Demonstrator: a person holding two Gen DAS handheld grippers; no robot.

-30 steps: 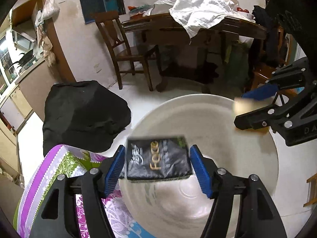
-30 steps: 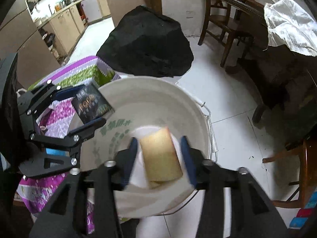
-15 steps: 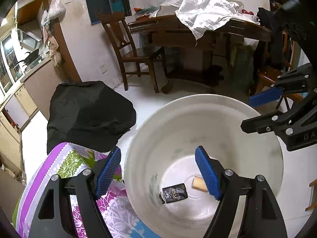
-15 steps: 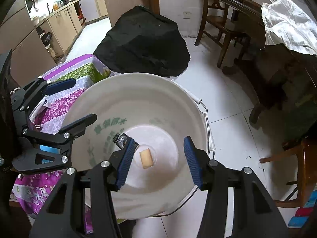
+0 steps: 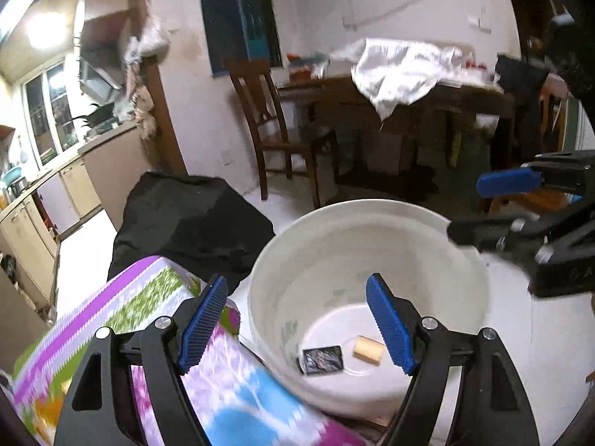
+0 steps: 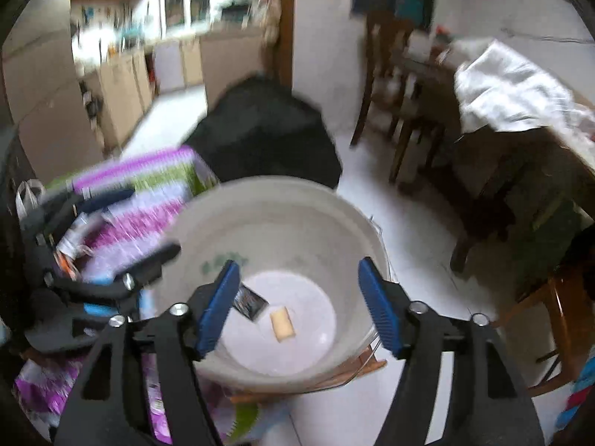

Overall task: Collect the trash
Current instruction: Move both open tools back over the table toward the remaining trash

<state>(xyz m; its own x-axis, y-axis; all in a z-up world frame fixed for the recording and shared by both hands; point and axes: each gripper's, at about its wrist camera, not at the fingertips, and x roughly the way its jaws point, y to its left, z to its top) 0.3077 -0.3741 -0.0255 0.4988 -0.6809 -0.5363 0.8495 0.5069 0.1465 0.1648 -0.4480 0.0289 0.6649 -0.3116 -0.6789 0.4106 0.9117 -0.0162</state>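
Note:
A white bucket [image 5: 372,230] [image 6: 282,200] stands on the floor beside a floral-covered table. On its bottom lie a black packet [image 5: 322,359] [image 6: 251,301] and a tan block [image 5: 368,349] [image 6: 283,323]. My left gripper [image 5: 297,323] hovers above the bucket's near rim, open and empty. My right gripper [image 6: 297,308] is above the bucket too; its jaws are opening, and nothing is between them. Each gripper shows in the other's view: the right gripper [image 5: 520,204] at the right edge, the left gripper [image 6: 122,230] blurred at the left.
The floral cloth [image 5: 141,308] [image 6: 148,193] covers the table at the left. A black bag [image 5: 193,223] [image 6: 267,133] sits on the floor behind the bucket. A wooden chair [image 5: 271,126] and a table with a white cloth [image 5: 401,70] stand farther back.
Both grippers let go of their loads: the black packet and the tan block fell to the bucket's bottom. Both grippers then pulled back and tilted up, and the right jaws spread wider.

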